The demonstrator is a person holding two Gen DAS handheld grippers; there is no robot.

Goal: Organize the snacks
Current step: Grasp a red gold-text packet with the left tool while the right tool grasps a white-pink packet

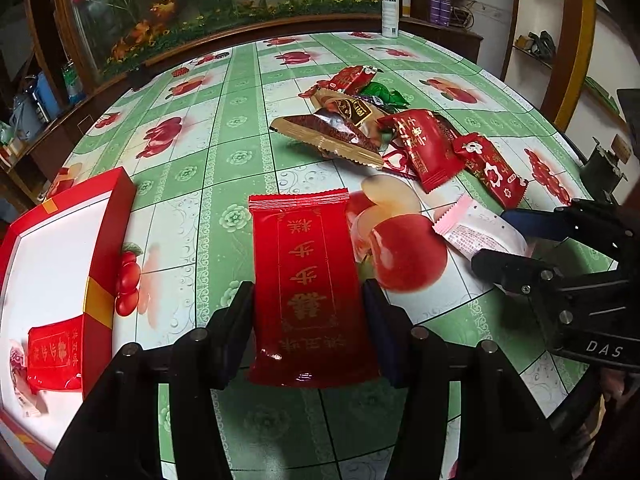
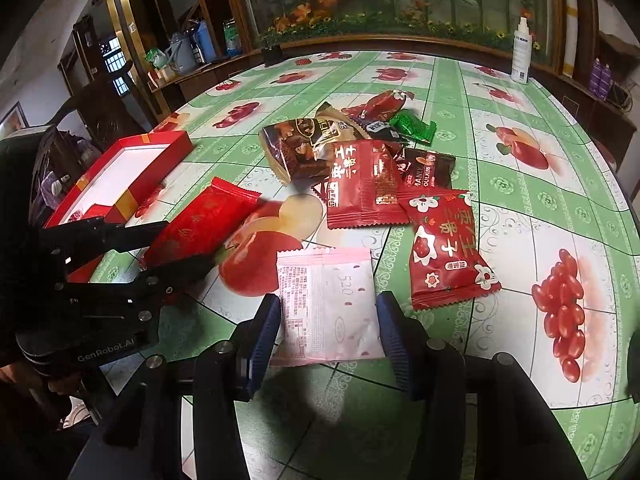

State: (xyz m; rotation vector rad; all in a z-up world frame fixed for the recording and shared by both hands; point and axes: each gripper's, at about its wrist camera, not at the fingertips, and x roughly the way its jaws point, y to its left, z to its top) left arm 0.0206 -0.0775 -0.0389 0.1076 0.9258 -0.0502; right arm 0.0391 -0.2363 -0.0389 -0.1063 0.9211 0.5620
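Observation:
My left gripper (image 1: 308, 292) is shut on a red snack packet with gold lettering (image 1: 310, 264), its pads pressing on the packet's two long sides just above the table. In the right wrist view the same gripper (image 2: 188, 242) holds that red packet (image 2: 204, 216) beside the red gift box (image 2: 160, 148). My right gripper (image 2: 329, 304) is shut on a pink-and-white snack packet (image 2: 328, 300), gripped by its side edges. An open red box with a white floor (image 1: 108, 216) lies at the left and holds another red packet (image 1: 54, 354).
A loose pile of red, brown and green snack packets (image 2: 360, 168) lies mid-table on the green fruit-print tablecloth (image 1: 240, 120). A red packet with white flowers (image 2: 444, 252) lies right of the pink one. A white spray bottle (image 2: 522, 52) stands at the far edge, before a dark cabinet.

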